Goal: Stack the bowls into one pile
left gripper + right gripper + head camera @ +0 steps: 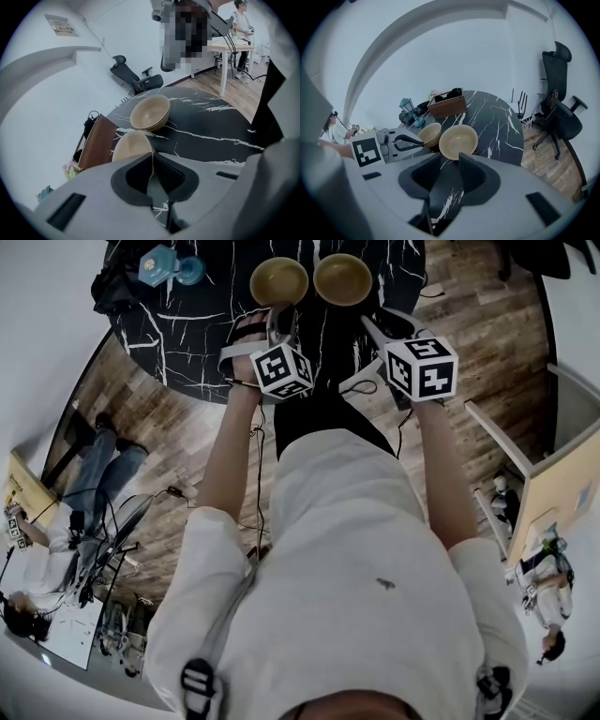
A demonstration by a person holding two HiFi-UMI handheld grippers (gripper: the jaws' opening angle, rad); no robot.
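Grasp step: left gripper point(153, 161) pinches the rim of the left bowl point(278, 280) (right gripper point(449, 171) spread, empty); next, probably lift it into the right bowl point(342, 278).

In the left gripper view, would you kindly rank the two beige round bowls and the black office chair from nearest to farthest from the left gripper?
1. Beige round bowl, lower left, its rim pinched in the left gripper.
2. Second beige round bowl, just beyond it on the black marbled table.
3. Black office chair, past the table's far edge.
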